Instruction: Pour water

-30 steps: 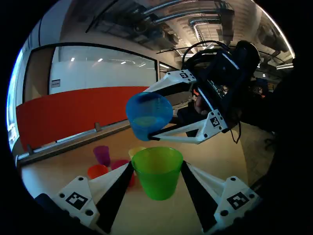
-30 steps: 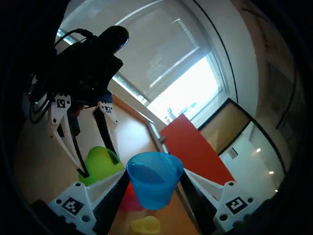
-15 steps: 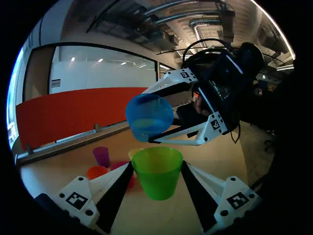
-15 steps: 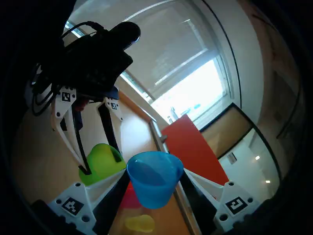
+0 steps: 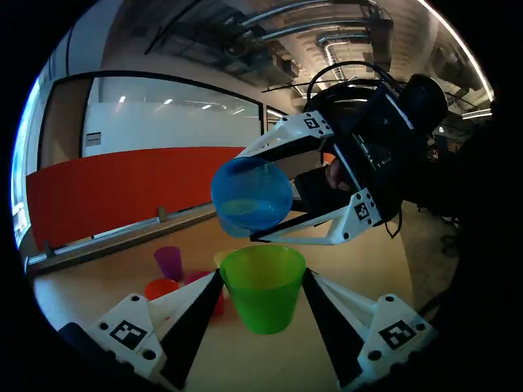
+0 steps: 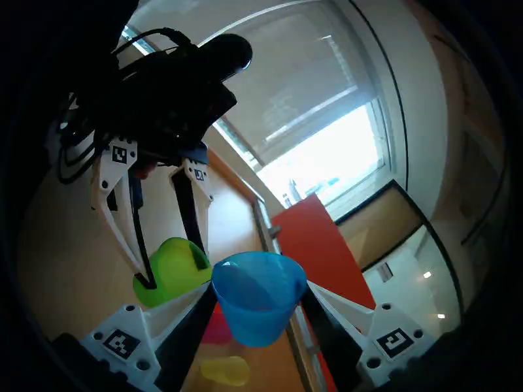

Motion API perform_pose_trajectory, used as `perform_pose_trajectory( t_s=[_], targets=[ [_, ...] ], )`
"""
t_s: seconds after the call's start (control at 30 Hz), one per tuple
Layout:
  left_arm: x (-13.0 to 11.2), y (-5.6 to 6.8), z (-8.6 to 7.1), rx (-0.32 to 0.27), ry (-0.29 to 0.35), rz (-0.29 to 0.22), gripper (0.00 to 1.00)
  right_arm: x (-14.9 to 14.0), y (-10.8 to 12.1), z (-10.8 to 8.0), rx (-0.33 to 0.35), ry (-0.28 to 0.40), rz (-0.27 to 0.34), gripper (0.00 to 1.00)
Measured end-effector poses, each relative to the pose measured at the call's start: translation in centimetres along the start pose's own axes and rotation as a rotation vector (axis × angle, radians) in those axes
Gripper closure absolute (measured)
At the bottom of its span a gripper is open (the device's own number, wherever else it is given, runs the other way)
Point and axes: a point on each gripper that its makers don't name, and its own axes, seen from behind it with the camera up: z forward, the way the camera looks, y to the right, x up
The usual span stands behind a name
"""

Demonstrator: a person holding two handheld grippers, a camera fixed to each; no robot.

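Between the two white fingers of the left gripper (image 5: 262, 274), an upright green cup (image 5: 263, 304) is pinched from both sides. The right gripper (image 6: 259, 287) likewise clamps a blue cup (image 6: 256, 310), which in the left gripper view hangs tilted just above the green cup's rim, with a pale pool of water (image 5: 243, 208) lying against its lower side. Square black-and-white coded markers (image 5: 127, 333) sit on the finger bases; farther out, a purple cup (image 5: 168, 260), an orange cup (image 5: 161, 287), a pink cup (image 6: 216, 330) and a yellow cup (image 6: 224, 370) stand close together on a wooden table (image 5: 372, 261), and a small wall sign (image 5: 93, 138) above a red panel (image 5: 118, 189) is too small to read.
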Motion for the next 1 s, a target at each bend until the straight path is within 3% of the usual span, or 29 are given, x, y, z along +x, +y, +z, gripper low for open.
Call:
perform_pose_trajectory(
  t_s=[1.0],
  targets=[
    [0.22, -0.24, 0.22, 0.0, 0.003, 0.014, 0.13, -0.29, 0.7, -0.31, 0.006, -0.02, -0.113, 0.1]
  ],
)
